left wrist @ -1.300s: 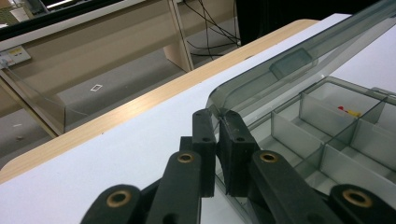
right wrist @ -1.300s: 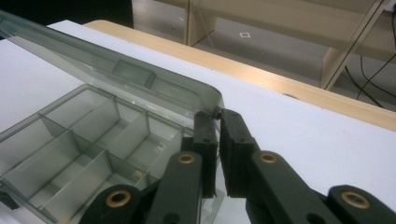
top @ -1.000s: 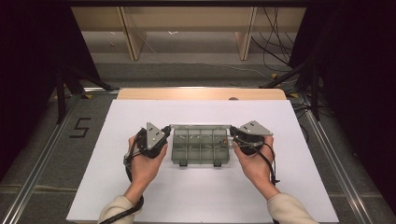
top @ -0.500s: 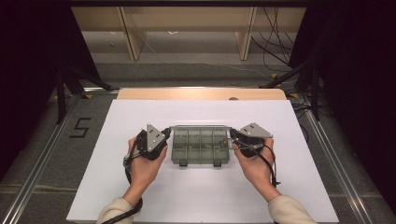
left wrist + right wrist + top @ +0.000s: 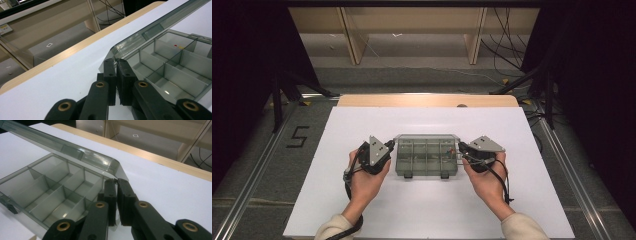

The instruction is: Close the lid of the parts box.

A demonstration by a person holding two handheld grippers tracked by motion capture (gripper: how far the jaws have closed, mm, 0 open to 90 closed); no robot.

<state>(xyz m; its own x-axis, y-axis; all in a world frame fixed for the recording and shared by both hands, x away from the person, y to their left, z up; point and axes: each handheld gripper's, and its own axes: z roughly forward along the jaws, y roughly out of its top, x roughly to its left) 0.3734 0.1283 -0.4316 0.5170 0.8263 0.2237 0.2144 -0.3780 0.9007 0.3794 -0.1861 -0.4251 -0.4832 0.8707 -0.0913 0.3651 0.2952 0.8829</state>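
box (image 5: 427,156): smoky clear, divided compartments, lid raised | left gripper (image 5: 388,148): jaws clenched on its left lid corner | right gripper (image 5: 461,148): jaws clenched on its right lid corner

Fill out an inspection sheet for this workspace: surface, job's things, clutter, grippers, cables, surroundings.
Surface: white board on a wooden table, bare around the box.
Job's things: smoky clear compartment box, lid raised; a few small coloured bits in one right-end cell.
Clutter: nothing seen.
Grippers: left gripper and right gripper each shut on the lid at one end of it.
Cables: one trails from each gripper; more on the floor at far right.
Surroundings: wooden shelf frame behind, dark curtains at both sides, a "5" marked on the floor at left.
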